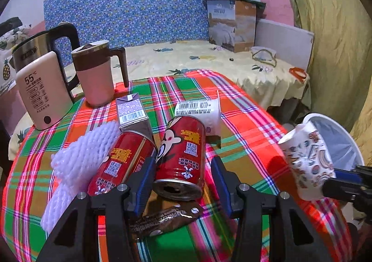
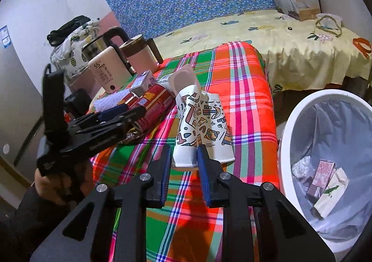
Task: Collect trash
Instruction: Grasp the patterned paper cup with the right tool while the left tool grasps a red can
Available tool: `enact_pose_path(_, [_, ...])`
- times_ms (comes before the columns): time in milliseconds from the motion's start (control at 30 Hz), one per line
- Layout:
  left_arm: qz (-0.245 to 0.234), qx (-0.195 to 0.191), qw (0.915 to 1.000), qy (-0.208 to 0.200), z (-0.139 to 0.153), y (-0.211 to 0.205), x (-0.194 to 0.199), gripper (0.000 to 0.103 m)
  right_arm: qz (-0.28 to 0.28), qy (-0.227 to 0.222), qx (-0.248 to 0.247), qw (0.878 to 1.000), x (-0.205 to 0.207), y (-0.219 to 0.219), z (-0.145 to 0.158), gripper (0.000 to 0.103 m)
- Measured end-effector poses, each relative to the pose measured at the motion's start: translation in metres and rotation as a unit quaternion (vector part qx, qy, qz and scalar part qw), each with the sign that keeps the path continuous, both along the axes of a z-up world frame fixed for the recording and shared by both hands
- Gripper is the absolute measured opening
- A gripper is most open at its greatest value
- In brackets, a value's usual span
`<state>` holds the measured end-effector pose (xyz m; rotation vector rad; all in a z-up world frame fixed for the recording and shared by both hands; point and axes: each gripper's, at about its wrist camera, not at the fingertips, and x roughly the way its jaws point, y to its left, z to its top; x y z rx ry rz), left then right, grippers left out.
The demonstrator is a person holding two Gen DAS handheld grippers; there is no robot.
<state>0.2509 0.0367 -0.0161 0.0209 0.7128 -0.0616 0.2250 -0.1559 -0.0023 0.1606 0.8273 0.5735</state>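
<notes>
On the left of the desk, under a checked cloth, stand a kettle marked "55°C" and a pink mug with a brown handle. Other writing on the kettle is too small to read. Near them lies a white foam net, then a small carton showing a barcode.

The left tongs stand wide apart around the nearer red can. The can lies on its side, with its long axis pointing away from the tongs and its open end toward the camera. The blue pads do not seem to press on it. A second red can lies just beside it on the left. Both cans carry a cartoon mouse, yellow print and square codes; I cannot read the text. A brown wrapper lies in front of the nearer can, and a white cup with a barcode label lies behind it.

Further right, the right tongs are clamped on the crushed paper cup with coloured drawings. They hold it by its lower end, and the cup points away from them, above the desk edge. The trash bin with a plastic liner stands on the floor to the right of the cup, near it, so the right hand is nearer to the bin. I judge the next move is to carry the cup rightward over the rim. Some cartons already lie inside.
</notes>
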Motion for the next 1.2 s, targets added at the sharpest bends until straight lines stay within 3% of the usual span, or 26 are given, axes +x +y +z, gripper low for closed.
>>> enact_pose_path(267, [0.006,-0.005,0.9996,0.026,-0.009,-0.001,0.014,0.052,-0.002,0.0,0.007,1.0,-0.001,-0.001,-0.001,0.025])
enact_pose_path(500, [0.022,-0.034,0.9988,0.027,-0.008,0.003,0.014,0.052,-0.006,0.0,0.008,1.0,-0.004,-0.006,-0.001,0.024])
enact_pose_path(1200, [0.013,-0.081,0.9966,-0.003,0.013,-0.014,-0.092,0.051,-0.022,-0.01,0.01,1.0,-0.032,-0.019,0.012,0.024])
